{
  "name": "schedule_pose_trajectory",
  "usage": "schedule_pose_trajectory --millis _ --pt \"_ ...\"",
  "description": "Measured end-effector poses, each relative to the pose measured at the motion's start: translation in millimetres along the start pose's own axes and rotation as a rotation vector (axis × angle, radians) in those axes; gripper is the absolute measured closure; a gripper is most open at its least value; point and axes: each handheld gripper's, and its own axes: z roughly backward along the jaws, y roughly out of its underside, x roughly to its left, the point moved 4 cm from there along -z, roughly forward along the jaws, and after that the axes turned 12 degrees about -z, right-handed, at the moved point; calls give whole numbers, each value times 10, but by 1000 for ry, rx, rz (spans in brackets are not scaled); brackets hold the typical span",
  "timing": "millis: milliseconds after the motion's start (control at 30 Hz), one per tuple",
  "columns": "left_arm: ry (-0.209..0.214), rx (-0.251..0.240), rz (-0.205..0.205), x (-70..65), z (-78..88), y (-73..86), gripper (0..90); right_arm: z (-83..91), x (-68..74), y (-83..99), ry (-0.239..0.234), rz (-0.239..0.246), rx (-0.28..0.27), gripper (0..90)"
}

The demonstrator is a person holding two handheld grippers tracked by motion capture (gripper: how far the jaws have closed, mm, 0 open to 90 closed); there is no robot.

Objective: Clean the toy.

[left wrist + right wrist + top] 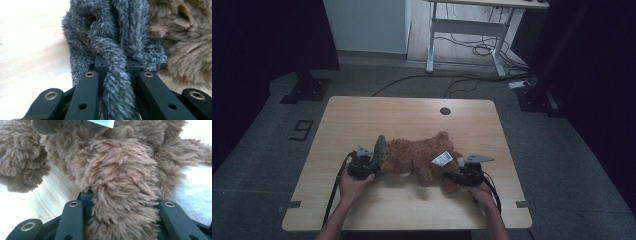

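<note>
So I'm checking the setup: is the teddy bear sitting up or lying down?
Lying down: the teddy bear stretches flat across the table, limbs level with its body.

I saw a shaggy brown plush toy [424, 156] with a white tag [441, 159], a dark grey fuzzy cloth [378, 150], matte black jaws, and a pale wood-grain table [412, 115].

Your high view is dim, dark toward nine and three o'clock. Both gripper views glare white off the table, with soft close focus.
</note>
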Motion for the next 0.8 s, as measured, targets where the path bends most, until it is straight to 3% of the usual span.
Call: schedule_pose_trajectory --millis 100,200,333,400,500,600,700,800 --pt "-19 -35 1 64 135 -108 770 3 -17 -5 -1 -8 -1 577" --pt "-40 -106 -13 86 362 -296 768 13 -25 -2 3 -4 -1 577" --pt "-37 -187 -62 -37 579 -603 766 13 -18 0 7 -2 -4 576" --pt "-23 -214 -83 -134 609 -758 765 14 -17 1 10 -4 -6 575" --pt "0 -217 -120 -292 540 -947 765 17 -17 3 11 -1 -7 572" --pt "14 -175 -138 -393 354 -1038 764 28 -20 5 18 5 -6 570" --pt "31 -129 -126 -416 164 -1012 764 45 -30 8 21 10 -7 568" --pt "39 -135 -118 -431 95 -937 766 66 -39 9 22 11 -8 562"
